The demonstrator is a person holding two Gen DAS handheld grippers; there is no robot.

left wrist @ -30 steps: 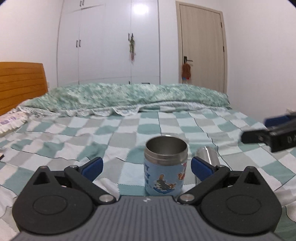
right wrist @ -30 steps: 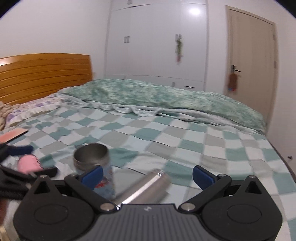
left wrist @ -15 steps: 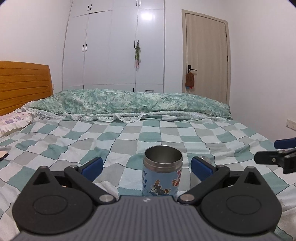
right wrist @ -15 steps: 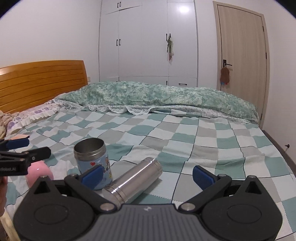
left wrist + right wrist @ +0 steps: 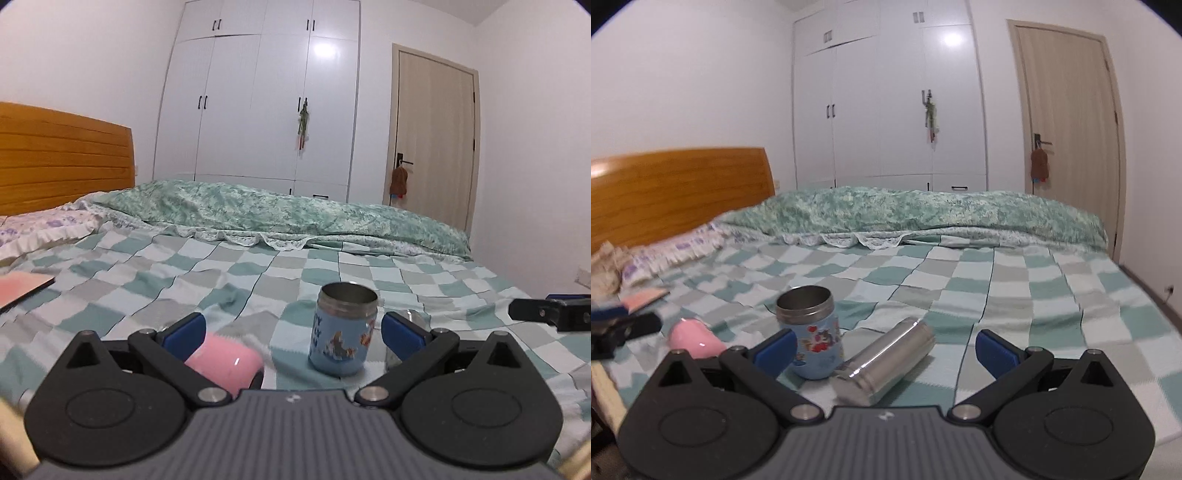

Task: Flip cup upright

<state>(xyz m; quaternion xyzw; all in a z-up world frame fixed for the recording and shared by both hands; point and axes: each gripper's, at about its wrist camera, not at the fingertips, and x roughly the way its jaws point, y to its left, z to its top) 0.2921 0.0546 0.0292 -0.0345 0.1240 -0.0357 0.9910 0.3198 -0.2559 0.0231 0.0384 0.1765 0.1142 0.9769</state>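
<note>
A blue cartoon cup (image 5: pixel 343 330) with a steel rim stands upright, mouth up, on the checked bed cover (image 5: pixel 236 273); it also shows in the right wrist view (image 5: pixel 812 334). A steel cup (image 5: pixel 886 360) lies on its side just right of it; only its end (image 5: pixel 412 318) shows in the left wrist view. A pink cup (image 5: pixel 225 360) lies on its side to the left, also in the right wrist view (image 5: pixel 694 338). My left gripper (image 5: pixel 291 332) is open, short of the cups. My right gripper (image 5: pixel 884 347) is open, the steel cup just ahead between its fingers.
A folded green quilt (image 5: pixel 280 214) lies across the far side of the bed. A wooden headboard (image 5: pixel 55 158) and pillow (image 5: pixel 44 232) are at the left. A pink book (image 5: pixel 22 288) lies near the left edge. Wardrobe and door stand behind.
Both grippers have drawn back and shifted left. The pink cup has come into the left wrist view. The cups have not moved.
</note>
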